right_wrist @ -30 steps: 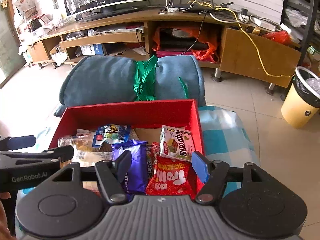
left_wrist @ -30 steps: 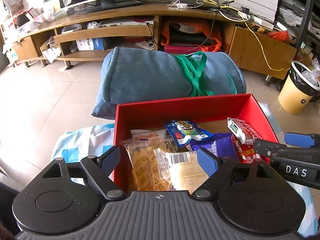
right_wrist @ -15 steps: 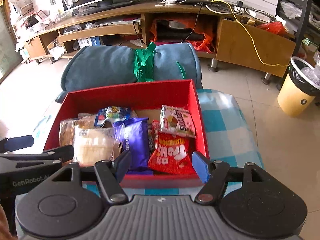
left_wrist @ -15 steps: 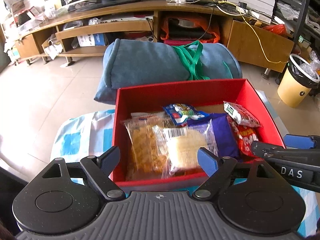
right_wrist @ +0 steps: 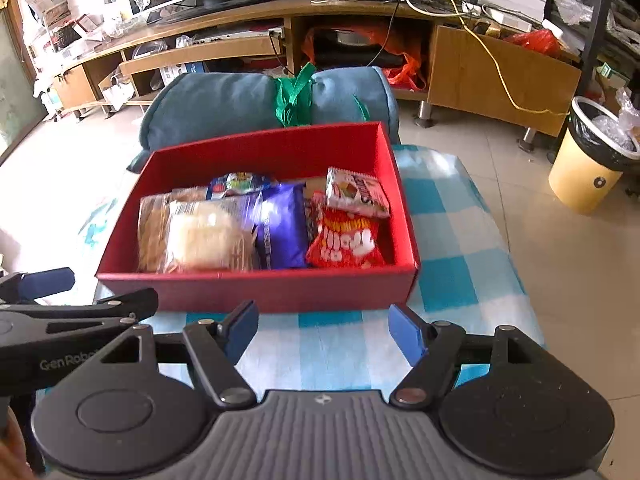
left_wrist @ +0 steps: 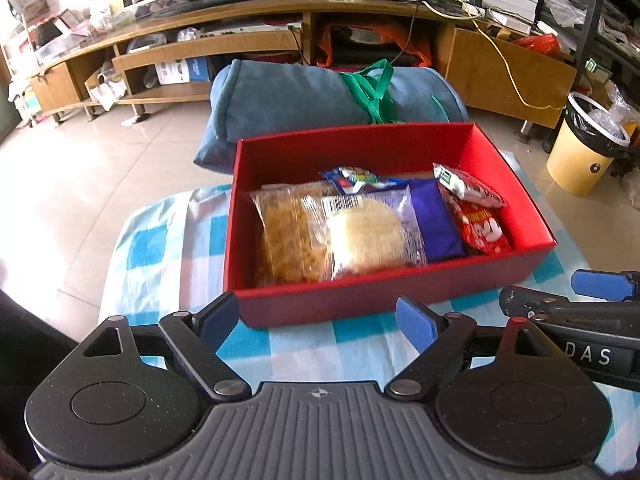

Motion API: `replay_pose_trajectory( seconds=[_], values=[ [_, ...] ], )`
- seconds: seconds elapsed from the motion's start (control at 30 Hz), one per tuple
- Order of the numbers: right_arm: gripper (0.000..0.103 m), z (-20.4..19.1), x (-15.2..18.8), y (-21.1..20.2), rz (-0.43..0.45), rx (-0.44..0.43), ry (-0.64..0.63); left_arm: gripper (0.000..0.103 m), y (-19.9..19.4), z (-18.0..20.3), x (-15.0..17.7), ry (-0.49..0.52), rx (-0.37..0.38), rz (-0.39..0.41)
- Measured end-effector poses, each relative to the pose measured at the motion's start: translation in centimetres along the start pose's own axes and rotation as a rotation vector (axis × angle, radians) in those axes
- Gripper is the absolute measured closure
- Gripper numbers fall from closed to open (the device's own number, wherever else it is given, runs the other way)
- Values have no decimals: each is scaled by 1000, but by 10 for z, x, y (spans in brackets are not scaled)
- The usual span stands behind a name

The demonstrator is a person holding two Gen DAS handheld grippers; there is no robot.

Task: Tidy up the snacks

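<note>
Sitting on a counter (left_wrist: 168,240) covered in blue-and-white checked cloth, an open red cardboard box (left_wrist: 400,148) (right_wrist: 256,152) holds the snacks. Inside, from its left wall: a clear bag of golden crackers (left_wrist: 284,232), a clear-wrapped round pale cake (left_wrist: 368,232) (right_wrist: 204,236), a purple foil packet (left_wrist: 436,220) (right_wrist: 280,228), and a red snack bag (left_wrist: 480,228) (right_wrist: 344,240) under a small white-and-red packet (right_wrist: 356,192). The left claw (left_wrist: 316,322) and right claw (right_wrist: 322,330) hover over bare cloth at the counter's near edge, both spread apart and empty. A rolled blue blanket (left_wrist: 288,100) lies against the far edge. A yellow waste bin (right_wrist: 588,172) stands on the floor, well right.
</note>
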State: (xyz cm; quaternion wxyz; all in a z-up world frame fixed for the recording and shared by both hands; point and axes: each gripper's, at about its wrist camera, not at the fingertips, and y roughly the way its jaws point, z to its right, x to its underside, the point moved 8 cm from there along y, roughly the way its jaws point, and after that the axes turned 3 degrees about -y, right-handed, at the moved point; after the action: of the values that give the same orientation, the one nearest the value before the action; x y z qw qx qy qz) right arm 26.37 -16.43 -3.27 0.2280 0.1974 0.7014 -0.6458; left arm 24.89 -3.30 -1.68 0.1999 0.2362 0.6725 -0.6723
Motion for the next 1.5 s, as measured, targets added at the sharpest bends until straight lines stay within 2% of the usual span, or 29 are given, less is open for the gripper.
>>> replay_pose_trajectory(
  seconds=[0.6, 1.5],
  values=[
    [36, -11, 48, -31, -10, -15, 10, 13, -29, -1, 44, 48, -9, 13],
    [36, -17, 74, -50, -14, -28, -5, 13, -47, -2, 72, 38, -1, 12]
  ],
)
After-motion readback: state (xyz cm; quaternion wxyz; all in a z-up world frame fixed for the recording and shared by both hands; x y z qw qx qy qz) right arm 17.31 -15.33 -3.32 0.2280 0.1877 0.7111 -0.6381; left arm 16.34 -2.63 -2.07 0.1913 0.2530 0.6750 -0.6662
